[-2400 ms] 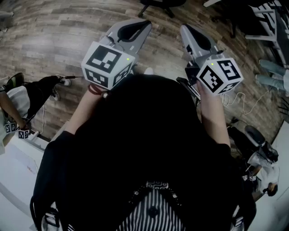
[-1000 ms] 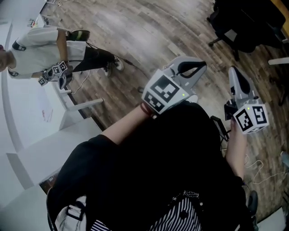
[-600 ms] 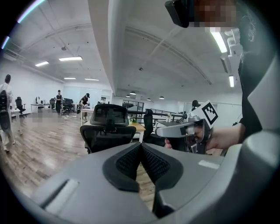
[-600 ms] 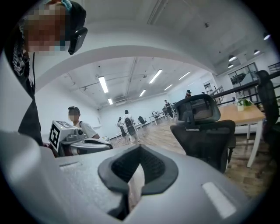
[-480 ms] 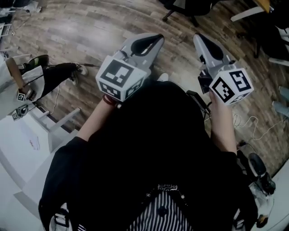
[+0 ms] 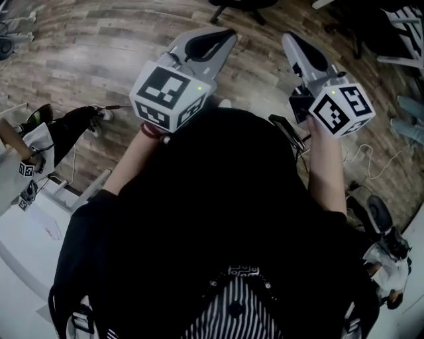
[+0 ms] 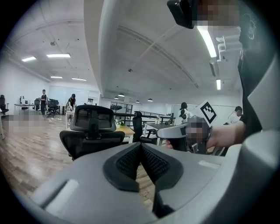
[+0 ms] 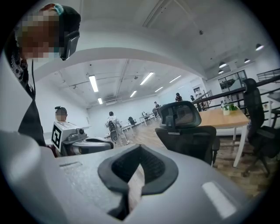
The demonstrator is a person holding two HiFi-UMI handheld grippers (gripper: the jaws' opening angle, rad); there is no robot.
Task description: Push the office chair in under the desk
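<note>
The black mesh office chair [image 7: 92, 131] stands some way ahead on the wood floor with its back toward me, also in the right gripper view [image 8: 186, 131]. Only its wheeled base [image 6: 240, 6] shows at the top of the head view. Behind it is a wooden-topped desk [image 8: 223, 117]. My left gripper [image 6: 225, 36] and right gripper [image 6: 288, 38] are held side by side in front of the body, both shut and empty, well short of the chair. The pads meet in the left gripper [image 7: 141, 151] and in the right gripper [image 8: 139, 155].
A second black chair [image 8: 258, 127] stands right of the desk. A seated person [image 6: 40, 142] and a white desk [image 6: 40, 232] are at my left. A cable [image 6: 371, 165] lies on the floor at right. Other people stand far off in the hall.
The person has turned, and the chair base has slid from the upper right of the head view to the top centre, in line with the grippers. Both grippers stay shut.
</note>
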